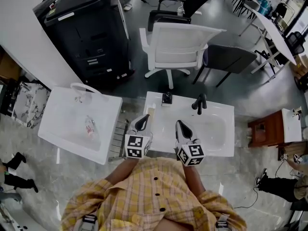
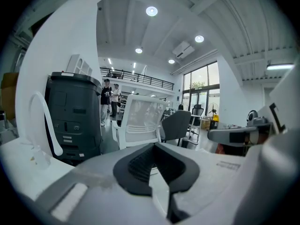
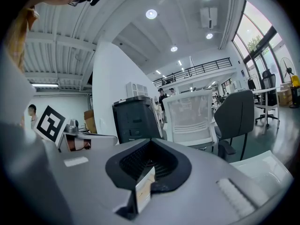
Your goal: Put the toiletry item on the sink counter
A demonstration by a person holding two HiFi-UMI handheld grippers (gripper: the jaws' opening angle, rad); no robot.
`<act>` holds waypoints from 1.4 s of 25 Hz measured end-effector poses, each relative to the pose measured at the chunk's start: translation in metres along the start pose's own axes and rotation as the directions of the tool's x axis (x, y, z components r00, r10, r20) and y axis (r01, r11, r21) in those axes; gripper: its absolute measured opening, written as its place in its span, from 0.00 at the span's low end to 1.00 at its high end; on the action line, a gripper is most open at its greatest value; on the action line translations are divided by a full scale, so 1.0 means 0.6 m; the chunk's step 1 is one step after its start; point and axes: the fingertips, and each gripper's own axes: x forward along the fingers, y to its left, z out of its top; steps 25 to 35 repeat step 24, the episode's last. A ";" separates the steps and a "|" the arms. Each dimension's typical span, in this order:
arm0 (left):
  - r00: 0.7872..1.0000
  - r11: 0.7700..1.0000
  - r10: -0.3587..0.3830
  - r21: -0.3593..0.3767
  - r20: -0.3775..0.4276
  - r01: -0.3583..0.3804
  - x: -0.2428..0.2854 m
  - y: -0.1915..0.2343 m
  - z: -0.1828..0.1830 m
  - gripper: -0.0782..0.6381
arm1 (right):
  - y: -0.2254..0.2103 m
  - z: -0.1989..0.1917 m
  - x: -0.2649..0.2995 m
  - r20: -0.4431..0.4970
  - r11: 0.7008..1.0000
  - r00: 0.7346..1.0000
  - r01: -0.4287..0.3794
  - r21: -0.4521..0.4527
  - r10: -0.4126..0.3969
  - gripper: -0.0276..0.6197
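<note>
Looking down from the head view, we see both grippers held side by side over the white sink table (image 1: 222,113), in front of our plaid shirt (image 1: 154,196). The left gripper (image 1: 142,123) has its fingers pressed fully together; its own view shows the dark pads (image 2: 140,165) meeting with nothing between them. The right gripper (image 1: 182,127) looks the same, its fingers (image 3: 164,165) brought together at the tips. A pale sliver shows in the slit behind them, and we cannot tell what it is.

The slim pale toiletry item (image 1: 150,116) lies lengthwise on the left rim of the sink table, just beside the left gripper's tips and apart from the right gripper. Whether the left fingers touch it we cannot tell.

At the back rim stand a black faucet (image 1: 199,103) and, to its left, a small black object (image 1: 167,98). The right gripper hangs over the basin in front of the faucet.

A second white basin (image 1: 55,129) with a white arched faucet (image 1: 85,87) sits to the left, apart from the sink table. Beyond are a white office chair (image 1: 175,47) and a dark cabinet-like machine (image 1: 84,28).
</note>
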 end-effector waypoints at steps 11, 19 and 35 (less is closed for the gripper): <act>0.999 1.000 -0.006 0.026 0.046 0.004 -0.020 -0.003 0.015 0.11 | 0.005 0.005 -0.004 0.020 1.000 1.000 0.023 -0.007 -0.023 0.04; 0.998 0.999 -0.002 0.048 0.062 -0.001 -0.032 -0.005 0.019 0.11 | 0.004 0.009 -0.015 0.035 0.999 0.999 0.041 0.000 -0.041 0.04; 0.997 0.999 0.003 0.053 0.084 -0.007 -0.025 -0.005 0.025 0.11 | -0.004 0.014 -0.010 0.043 0.999 0.998 0.040 -0.017 -0.039 0.04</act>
